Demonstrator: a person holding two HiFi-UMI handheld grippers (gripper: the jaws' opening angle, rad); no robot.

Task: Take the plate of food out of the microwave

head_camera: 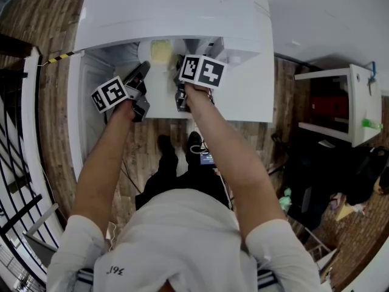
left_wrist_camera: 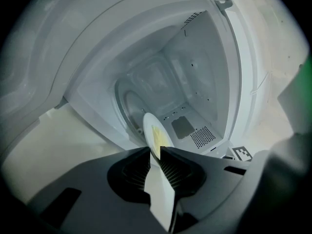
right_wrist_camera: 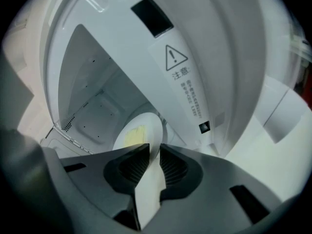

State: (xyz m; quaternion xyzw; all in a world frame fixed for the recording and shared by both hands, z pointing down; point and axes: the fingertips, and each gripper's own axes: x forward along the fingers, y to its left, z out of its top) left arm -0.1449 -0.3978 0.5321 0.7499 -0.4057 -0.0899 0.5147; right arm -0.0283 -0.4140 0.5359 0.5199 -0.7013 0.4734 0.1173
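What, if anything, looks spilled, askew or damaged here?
Nothing stands out. The plate looks whole, with the yellow food on it and no spill showing in the open microwave. The left gripper and right gripper each clamp its rim.

Bright, even indoor light, with strong wide-angle bending in all three views.
In both gripper views the dark jaws sit close, shadowed and soft. Beyond them the white microwave [left_wrist_camera: 195, 72] is evenly lit and sharper. Between the jaw tips the plate [left_wrist_camera: 150, 126] looks pale and washed out. Corners fade to black, and the head view's edges curve.
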